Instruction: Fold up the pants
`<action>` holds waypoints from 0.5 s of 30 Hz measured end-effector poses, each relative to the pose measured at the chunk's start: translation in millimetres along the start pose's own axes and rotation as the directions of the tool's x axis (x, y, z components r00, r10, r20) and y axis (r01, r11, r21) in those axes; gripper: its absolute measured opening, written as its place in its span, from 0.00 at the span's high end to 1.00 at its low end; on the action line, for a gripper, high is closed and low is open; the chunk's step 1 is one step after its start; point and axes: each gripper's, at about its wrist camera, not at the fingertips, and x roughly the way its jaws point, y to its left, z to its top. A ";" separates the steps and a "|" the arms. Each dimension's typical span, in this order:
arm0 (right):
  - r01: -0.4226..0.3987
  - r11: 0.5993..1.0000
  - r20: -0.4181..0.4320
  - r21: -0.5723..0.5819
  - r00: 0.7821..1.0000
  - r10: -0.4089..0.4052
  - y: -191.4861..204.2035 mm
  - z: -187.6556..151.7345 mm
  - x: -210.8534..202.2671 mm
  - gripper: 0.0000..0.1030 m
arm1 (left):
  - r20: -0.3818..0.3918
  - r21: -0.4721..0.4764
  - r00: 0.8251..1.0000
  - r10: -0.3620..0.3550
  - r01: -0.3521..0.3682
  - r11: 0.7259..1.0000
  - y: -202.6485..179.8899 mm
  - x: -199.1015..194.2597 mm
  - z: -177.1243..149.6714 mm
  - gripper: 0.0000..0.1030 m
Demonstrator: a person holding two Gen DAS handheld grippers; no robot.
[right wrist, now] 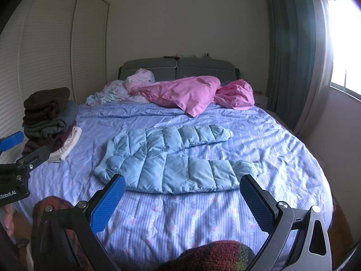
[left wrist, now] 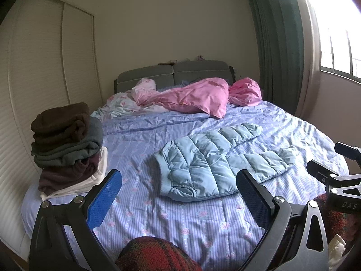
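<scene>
Bedspread (left wrist: 180, 221) lies bare near the left gripper (left wrist: 178, 194), whose fingers are spread wide and empty, hovering before the quilted blue pants (left wrist: 216, 160); folded clothes (left wrist: 67, 144) are stacked at the left edge. Right view: right gripper (right wrist: 182, 196) likewise wide, empty, pants (right wrist: 176, 160) just beyond, free bedspread (right wrist: 282, 146) to the right.

Bed (right wrist: 203, 214) with striped floral cover, bearing quilted blue pants (right wrist: 176, 164), stack of folded clothes (right wrist: 47, 122), and pink bedding (right wrist: 191, 94).

Folded clothes stack (left wrist: 67, 144), pink duvet (left wrist: 191, 97), green curtain (left wrist: 275, 40).
</scene>
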 end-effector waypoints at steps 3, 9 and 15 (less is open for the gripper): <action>0.000 1.000 -0.001 0.000 1.000 0.000 0.0 -0.1 0.3 0.01 | -0.001 0.001 1.000 -0.001 0.001 1.000 1.3 0.3 -0.3 0.00; 0.000 1.000 -0.002 0.001 1.000 0.000 -0.1 -0.6 0.9 0.01 | 0.000 -0.001 1.000 -0.003 0.003 1.000 2.7 0.7 -0.6 0.00; 0.001 1.000 -0.003 0.001 1.000 -0.001 0.0 -1.1 1.6 0.01 | -0.002 -0.001 1.000 -0.003 0.003 1.000 2.6 0.2 0.0 0.00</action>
